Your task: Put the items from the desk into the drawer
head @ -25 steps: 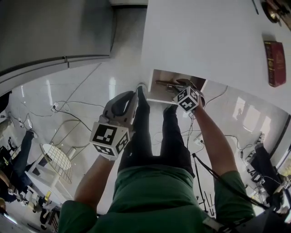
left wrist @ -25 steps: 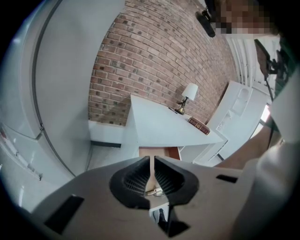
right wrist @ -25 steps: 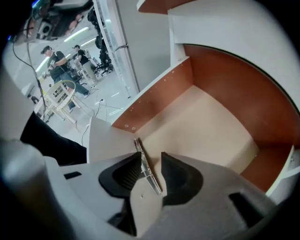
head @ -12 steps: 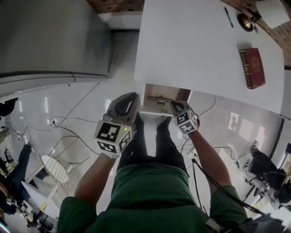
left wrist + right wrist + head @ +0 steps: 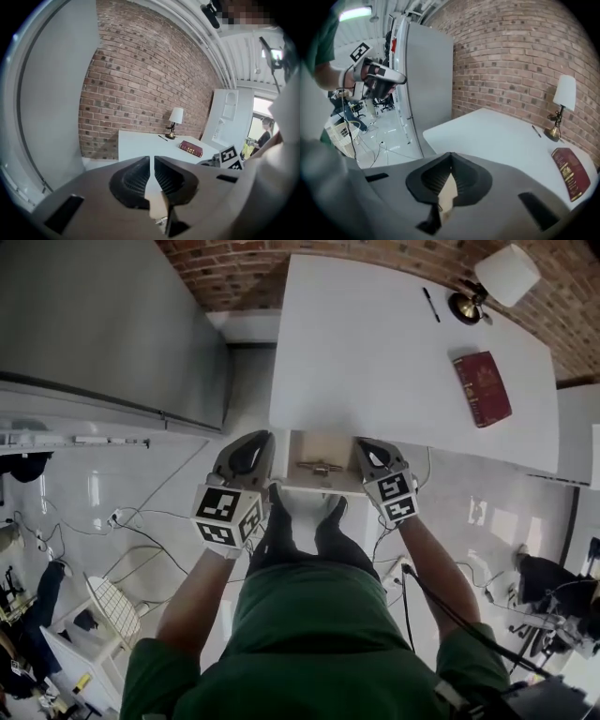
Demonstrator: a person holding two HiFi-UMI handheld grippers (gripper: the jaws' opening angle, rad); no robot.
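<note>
A white desk (image 5: 375, 352) carries a dark red book (image 5: 483, 388), a black pen (image 5: 430, 305) and a small lamp (image 5: 487, 282). Under its near edge a wooden drawer (image 5: 314, 486) stands pulled out, with a brass-coloured item (image 5: 320, 467) lying in it. My left gripper (image 5: 265, 434) hovers at the drawer's left corner, tips nearly touching, empty (image 5: 152, 159). My right gripper (image 5: 360, 442) is at the drawer's right corner; its jaws have just been closing and are shut with nothing between them (image 5: 450, 157). The book (image 5: 570, 173) lies ahead to the right.
A tall grey cabinet (image 5: 94, 324) stands left of the desk against a brick wall (image 5: 225, 268). Cables (image 5: 141, 512) run over the glossy white floor. The person's legs (image 5: 305, 540) stand right before the drawer. A white unit (image 5: 577, 437) borders the desk's right end.
Both grippers have risen. The right one has come up out of the drawer, leaving the brass-coloured item inside. The head view has tilted up and shows more of the desk.
</note>
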